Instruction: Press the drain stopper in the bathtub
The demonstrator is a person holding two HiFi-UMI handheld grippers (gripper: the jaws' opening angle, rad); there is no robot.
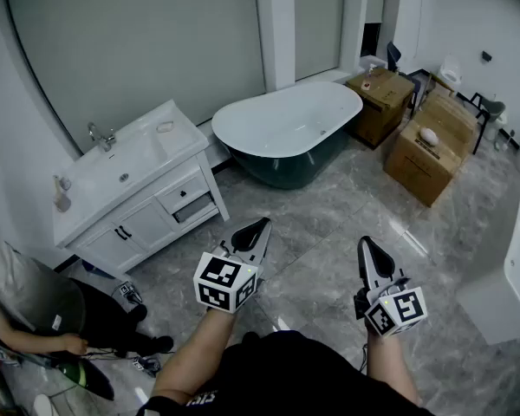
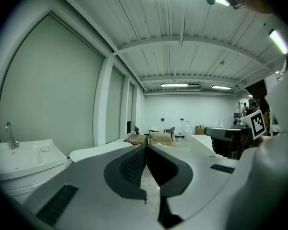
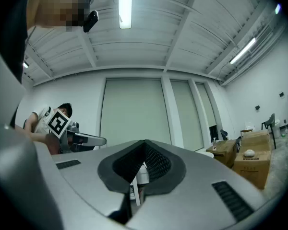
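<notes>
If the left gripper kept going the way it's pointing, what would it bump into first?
Most likely the bathtub: the left gripper points at it, with only floor between. Depth is unclear, so it might pass above the rim.

The bathtub [image 1: 282, 126] is white inside, with a dark teal outer shell. The floor [image 1: 329, 219] is grey marble with pale veining. The sink cabinet [image 1: 152, 219] is white with small black handles [image 1: 121, 231]. The boxes [image 1: 433, 146] are plain brown cardboard. The left tongs [image 1: 256, 227] and right tongs [image 1: 367, 244] are black-tipped and grey behind, with black-and-white square markers.
</notes>
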